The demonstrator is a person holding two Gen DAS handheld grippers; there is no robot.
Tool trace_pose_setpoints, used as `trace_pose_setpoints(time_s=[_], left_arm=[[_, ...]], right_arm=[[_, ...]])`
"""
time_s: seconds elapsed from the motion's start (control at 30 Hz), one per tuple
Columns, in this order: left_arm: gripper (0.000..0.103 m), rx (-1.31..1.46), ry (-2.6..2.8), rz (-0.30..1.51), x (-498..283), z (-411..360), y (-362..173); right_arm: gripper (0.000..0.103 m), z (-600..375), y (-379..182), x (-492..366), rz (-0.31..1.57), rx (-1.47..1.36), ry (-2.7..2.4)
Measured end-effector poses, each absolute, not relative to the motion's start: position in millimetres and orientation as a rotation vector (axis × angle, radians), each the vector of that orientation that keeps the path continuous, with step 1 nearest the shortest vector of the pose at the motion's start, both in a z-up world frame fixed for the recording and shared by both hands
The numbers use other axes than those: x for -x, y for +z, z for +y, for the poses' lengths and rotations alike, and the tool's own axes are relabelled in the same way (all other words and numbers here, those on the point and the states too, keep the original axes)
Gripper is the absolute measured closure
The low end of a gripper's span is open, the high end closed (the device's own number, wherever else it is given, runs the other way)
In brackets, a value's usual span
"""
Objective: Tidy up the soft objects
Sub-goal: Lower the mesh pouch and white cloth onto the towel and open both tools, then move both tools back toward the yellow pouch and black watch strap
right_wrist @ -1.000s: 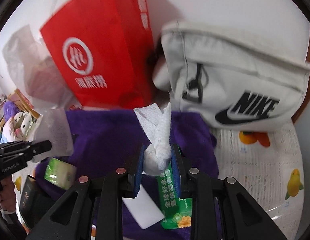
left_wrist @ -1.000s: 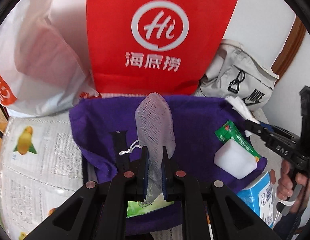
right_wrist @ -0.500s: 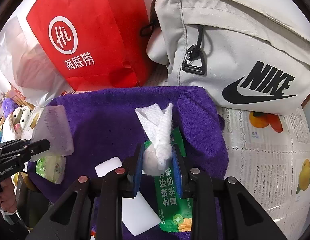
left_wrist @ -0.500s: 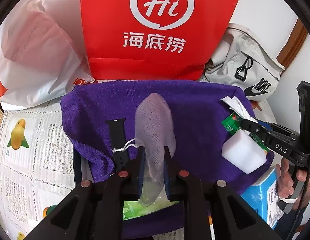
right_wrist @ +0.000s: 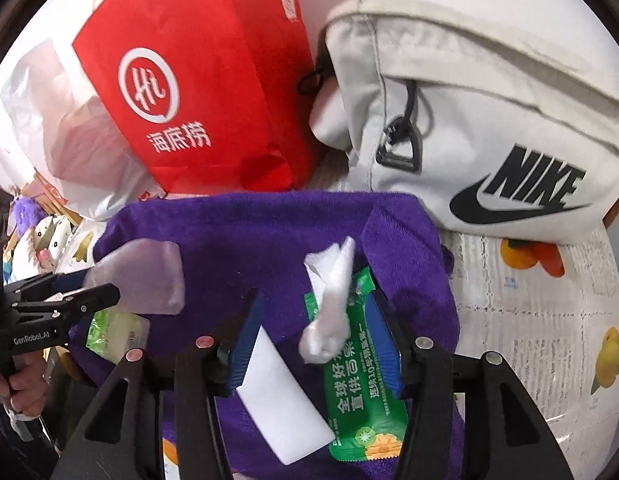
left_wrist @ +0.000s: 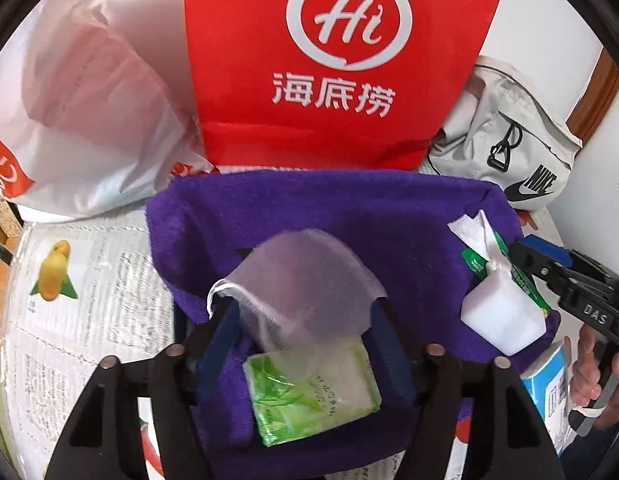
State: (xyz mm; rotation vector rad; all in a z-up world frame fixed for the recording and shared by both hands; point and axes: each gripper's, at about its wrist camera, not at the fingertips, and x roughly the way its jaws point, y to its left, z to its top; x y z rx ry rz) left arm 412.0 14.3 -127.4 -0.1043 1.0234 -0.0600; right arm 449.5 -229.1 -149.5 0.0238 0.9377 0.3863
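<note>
Mesh pouch [left_wrist: 305, 280] draped loose between left gripper [left_wrist: 305, 344] jaws, spread wide, gripping nothing. Sits over green tissue pack [left_wrist: 311, 392] on purple towel [left_wrist: 349, 216]. At 3 o'clock on towel: white sponge block [left_wrist: 503, 320], twisted white tissue [right_wrist: 329, 304] lying on green snack packet [right_wrist: 363, 396]. Right gripper [right_wrist: 313, 344] jaws also wide apart, straddling tissue and packet, no clamp visible. Beyond towel at 12 o'clock: red Haidilao bag [left_wrist: 341, 60]; 10 o'clock white plastic bag [left_wrist: 89, 100]; 2 o'clock Nike bag [right_wrist: 489, 120]. All on fruit-print surface [right_wrist: 549, 340].
</note>
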Motion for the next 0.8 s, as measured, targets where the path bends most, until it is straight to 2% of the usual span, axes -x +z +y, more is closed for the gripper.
trace_pose_setpoints(time_s=[0.1,0.37,0.47,0.6,0.8], left_arm=[[0.036,0.093,-0.025,1.018,-411.3,16.4,-124.0],[0.036,0.095,-0.024,0.880,-389.2,20.7,-85.9],[0.036,0.107,-0.042,0.849,-373.5,19.4,-69.4],[0.036,0.120,-0.060,0.857,-348.9,20.8,-60.0],[0.036,0.153,-0.068,0.846,-295.1,30.8,-46.1]], right_arm=[[0.042,-225.3,-137.5,-440.4,0.877,-0.013,0.374],[0.041,-221.6,-110.1,-412.2,0.799,-0.041,0.353],[0.041,-216.6,-103.8,-392.3,0.836,-0.022,0.378],[0.041,-211.6,-98.8,-353.9,0.855,0.051,0.347],[0.041,-217.4,-96.1,-297.5,0.883,-0.008,0.365]])
